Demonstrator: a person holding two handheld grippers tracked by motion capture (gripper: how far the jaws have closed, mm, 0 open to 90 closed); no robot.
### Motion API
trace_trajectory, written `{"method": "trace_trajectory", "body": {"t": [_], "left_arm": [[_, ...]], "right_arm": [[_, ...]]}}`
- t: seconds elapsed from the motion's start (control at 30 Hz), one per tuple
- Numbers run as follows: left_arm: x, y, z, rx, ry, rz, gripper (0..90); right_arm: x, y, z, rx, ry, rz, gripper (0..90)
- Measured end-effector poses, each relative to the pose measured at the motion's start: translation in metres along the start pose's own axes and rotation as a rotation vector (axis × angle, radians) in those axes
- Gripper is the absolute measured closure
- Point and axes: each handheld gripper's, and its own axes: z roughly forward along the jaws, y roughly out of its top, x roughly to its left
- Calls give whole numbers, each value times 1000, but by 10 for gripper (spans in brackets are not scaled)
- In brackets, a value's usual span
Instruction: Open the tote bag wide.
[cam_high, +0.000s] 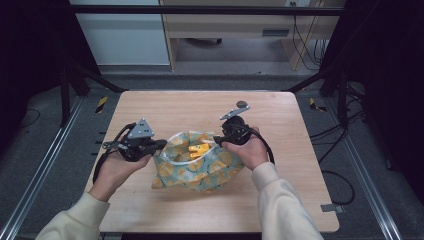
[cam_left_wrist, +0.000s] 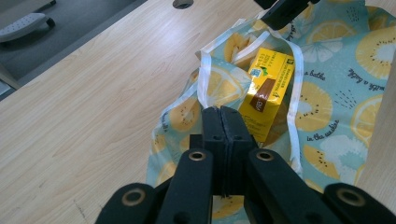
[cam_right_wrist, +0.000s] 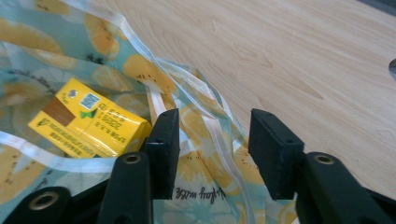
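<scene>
- Here, on the wooden table (cam_high: 165, 107), a lemon-print fabric bag (cam_high: 200, 172) is lying between the person's two hands, its mouth facing away from the person and standing open.
- The left gripper (cam_high: 161, 145) is sitting at the bag's left edge; in the left gripper view its two black jaws are pressing flat together with no gap, right at the white-trimmed rim (cam_left_wrist: 204, 79) of the bag — the fabric appears to be pinched between them, though the exact bite is hidden by the jaws themselves.
- The right gripper (cam_high: 218, 141) is resting at the bag's right edge; in the right gripper view its jaws are standing clearly apart, straddling the white trim and the printed cloth of the rim without clamping it.
- A yellow carton (cam_right_wrist: 88, 125) with a brown patch and small printing is lying inside the bag — it is showing through the opening in the high view (cam_high: 199, 149) and, in the left gripper view (cam_left_wrist: 266, 93), it is lying just beyond the closed jaw tips.
- In the right gripper view the carton's near corner is sitting just beside the left-hand jaw; whether they are touching, I cannot tell.
- The person's cream sleeves (cam_high: 280, 205) are coming in from the bottom edge, one hand wrapping each gripper.
</scene>
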Motion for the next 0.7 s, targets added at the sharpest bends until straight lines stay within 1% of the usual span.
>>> {"method": "trace_trajectory", "body": {"t": [0.03, 0.07, 0.1, 0.13, 0.2, 0.23, 0.33, 0.37, 0.4, 0.43, 0.53, 0.7], "left_arm": [[0, 0, 0, 0, 0, 0, 898], [0, 0, -1, 0, -2, 2, 898], [0, 0, -1, 0, 1, 5, 898], [0, 0, -1, 0, 1, 5, 898], [0, -1, -3, -4, 1, 2, 898], [1, -1, -4, -9, -1, -4, 898], [2, -2, -9, -29, -11, -21, 898], [2, -2, -11, -33, -12, -19, 898], [1, -2, -12, -36, -11, -20, 898], [1, -2, -12, -36, -11, -20, 898], [-2, -5, -19, -42, -16, -13, 899], [-11, -16, -25, -42, -42, -7, 898]], "right_arm": [[0, 0, 2, 5, 6, 1, 669], [0, 0, 3, 7, 22, -12, 717], [1, 0, 3, 10, 25, -20, 777], [3, 0, 1, 7, 16, -23, 833], [5, 1, -3, -7, 24, -37, 900], [6, 1, -6, -15, 27, -43, 900], [11, 1, -17, -34, 17, -65, 900], [11, 0, -21, -46, 19, -78, 900], [13, 0, -24, -46, 16, -88, 900], [13, -1, -27, -47, 12, -95, 900], [16, -5, -38, -68, 13, -107, 900], [27, -20, -62, -122, 30, -124, 900]]}}
